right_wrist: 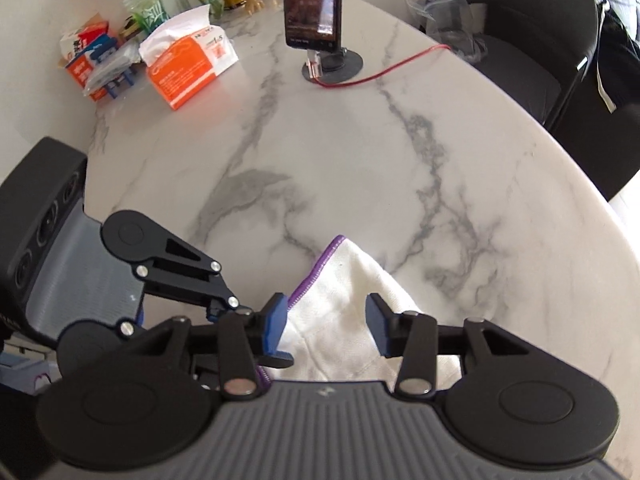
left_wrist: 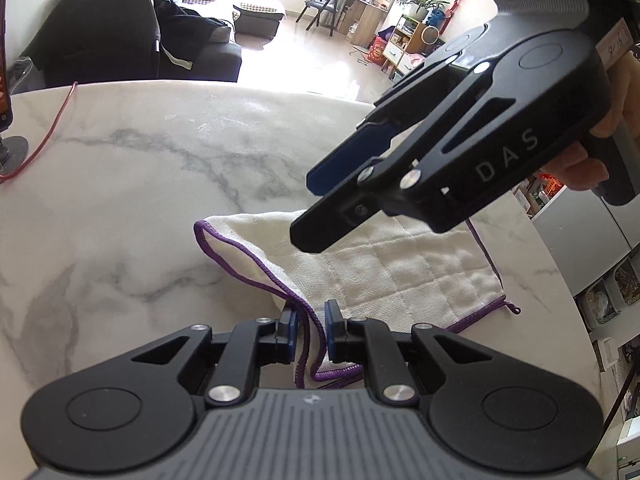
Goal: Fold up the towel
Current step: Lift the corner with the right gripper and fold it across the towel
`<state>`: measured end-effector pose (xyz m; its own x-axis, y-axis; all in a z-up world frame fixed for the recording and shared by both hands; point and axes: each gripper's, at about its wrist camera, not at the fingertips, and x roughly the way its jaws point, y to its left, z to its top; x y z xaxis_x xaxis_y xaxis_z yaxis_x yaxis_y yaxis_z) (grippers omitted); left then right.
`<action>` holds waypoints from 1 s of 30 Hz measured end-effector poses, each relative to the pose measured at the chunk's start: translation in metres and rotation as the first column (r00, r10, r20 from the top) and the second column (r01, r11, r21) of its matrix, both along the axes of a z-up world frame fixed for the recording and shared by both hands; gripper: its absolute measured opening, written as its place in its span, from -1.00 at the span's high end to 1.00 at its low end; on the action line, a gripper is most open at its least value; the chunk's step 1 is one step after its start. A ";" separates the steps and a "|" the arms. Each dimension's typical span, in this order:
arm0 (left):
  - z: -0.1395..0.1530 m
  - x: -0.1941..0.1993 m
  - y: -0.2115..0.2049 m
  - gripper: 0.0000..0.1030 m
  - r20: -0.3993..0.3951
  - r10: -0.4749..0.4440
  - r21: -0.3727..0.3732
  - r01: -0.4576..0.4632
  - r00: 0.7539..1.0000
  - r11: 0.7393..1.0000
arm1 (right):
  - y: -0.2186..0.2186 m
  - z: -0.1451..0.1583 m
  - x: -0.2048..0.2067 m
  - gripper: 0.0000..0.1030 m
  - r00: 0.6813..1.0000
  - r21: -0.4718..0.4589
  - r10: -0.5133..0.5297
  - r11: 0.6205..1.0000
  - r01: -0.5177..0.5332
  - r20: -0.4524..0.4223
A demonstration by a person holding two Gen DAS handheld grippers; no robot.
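A white quilted towel (left_wrist: pixel 400 272) with purple trim lies partly folded on the marble table (left_wrist: pixel 120 200). My left gripper (left_wrist: pixel 311 334) has its blue pads on either side of a raised fold of the towel's near corner, with a small gap still showing. My right gripper (left_wrist: pixel 308 216) hovers open above the towel's middle. In the right wrist view the towel (right_wrist: pixel 340 312) lies between and below the open right gripper (right_wrist: pixel 326 326). The left gripper (right_wrist: pixel 216 312) shows at lower left there.
A phone on a round stand (right_wrist: pixel 316 12) with a red cable (right_wrist: pixel 380 74) stands at the table's far side. An orange tissue box (right_wrist: pixel 192 68), packets and a flower vase (right_wrist: pixel 148 4) sit at the far left. A dark chair (right_wrist: pixel 560 40) stands beyond the table edge.
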<state>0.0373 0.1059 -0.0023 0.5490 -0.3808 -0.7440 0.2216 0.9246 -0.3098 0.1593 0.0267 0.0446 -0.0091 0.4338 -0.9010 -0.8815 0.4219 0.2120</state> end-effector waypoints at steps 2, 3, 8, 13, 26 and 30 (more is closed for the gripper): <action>0.000 0.001 -0.004 0.74 0.008 -0.005 -0.011 0.006 1.000 1.000 | 0.002 -0.002 -0.004 0.08 1.000 -0.017 -0.010 1.000 0.010 -0.006; 0.000 0.001 -0.006 0.74 0.009 -0.009 -0.014 0.009 1.000 1.000 | 0.003 -0.002 -0.006 0.08 1.000 -0.027 -0.009 1.000 0.009 -0.005; 0.001 0.002 -0.015 0.74 0.020 -0.026 -0.019 0.026 0.999 0.999 | 0.010 -0.007 -0.014 0.11 1.000 -0.075 -0.017 0.997 0.017 0.007; 0.001 0.002 -0.017 0.74 0.021 -0.030 -0.023 0.030 0.999 0.999 | 0.017 -0.020 -0.021 0.41 0.999 -0.131 -0.001 0.991 0.006 0.036; 0.008 -0.013 -0.012 0.13 0.009 -0.056 0.041 0.055 0.998 0.998 | -0.010 -0.031 -0.022 0.87 0.993 -0.098 -0.084 0.991 0.093 0.085; 0.010 -0.019 -0.008 0.11 0.014 -0.053 0.044 0.053 0.998 0.998 | -0.029 -0.028 -0.020 0.87 0.985 -0.058 -0.151 0.986 0.156 0.082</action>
